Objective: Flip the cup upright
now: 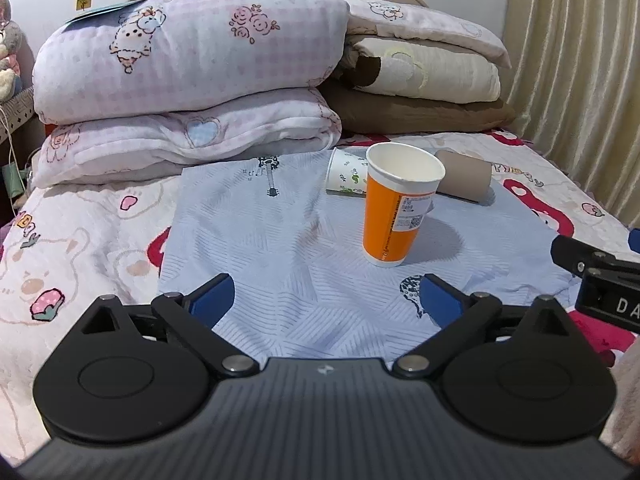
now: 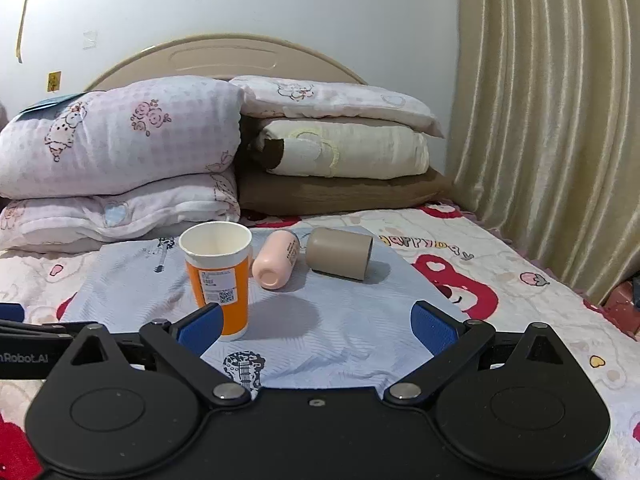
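Observation:
An orange paper cup stands upright on a light blue cloth; it also shows in the right wrist view. Behind it a white patterned cup and a taupe cup lie on their sides. In the right wrist view a pink cup and the taupe cup lie on their sides. My left gripper is open and empty, in front of the orange cup. My right gripper is open and empty, its left finger just in front of the orange cup.
The cloth lies on a bed with a cartoon sheet. Folded quilts and pillows are stacked at the headboard. A curtain hangs on the right. The right gripper's body shows at the left view's right edge.

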Motion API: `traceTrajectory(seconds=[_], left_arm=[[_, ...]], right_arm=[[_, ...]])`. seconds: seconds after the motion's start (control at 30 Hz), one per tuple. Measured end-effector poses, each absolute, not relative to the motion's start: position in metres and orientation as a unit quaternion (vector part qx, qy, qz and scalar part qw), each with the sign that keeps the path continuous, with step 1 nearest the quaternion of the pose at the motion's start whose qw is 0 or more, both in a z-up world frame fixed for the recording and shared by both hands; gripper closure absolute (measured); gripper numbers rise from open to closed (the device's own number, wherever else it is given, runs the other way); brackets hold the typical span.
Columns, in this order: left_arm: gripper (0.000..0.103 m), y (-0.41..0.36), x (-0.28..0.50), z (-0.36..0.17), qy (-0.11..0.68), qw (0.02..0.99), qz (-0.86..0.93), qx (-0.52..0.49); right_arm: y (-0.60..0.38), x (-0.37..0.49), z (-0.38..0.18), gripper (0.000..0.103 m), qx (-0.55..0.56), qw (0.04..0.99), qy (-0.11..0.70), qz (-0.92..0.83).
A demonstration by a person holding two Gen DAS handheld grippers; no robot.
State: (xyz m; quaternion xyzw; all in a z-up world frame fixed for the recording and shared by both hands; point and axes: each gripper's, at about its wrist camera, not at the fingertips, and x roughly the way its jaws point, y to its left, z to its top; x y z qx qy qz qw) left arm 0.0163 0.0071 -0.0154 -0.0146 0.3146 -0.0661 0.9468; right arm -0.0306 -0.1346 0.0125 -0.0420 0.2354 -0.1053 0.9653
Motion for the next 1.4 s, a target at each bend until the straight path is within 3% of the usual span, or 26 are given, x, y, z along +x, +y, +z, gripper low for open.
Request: traceTrajectory(seconds=[1.4], left_arm=[[0.0, 0.011, 0.032, -0.02, 0.367, 0.929, -0.035, -0.025]], right_arm=[[-0.145, -0.019, 0.006, 0.002, -0.019, 0.954, 0.275, -0.116]])
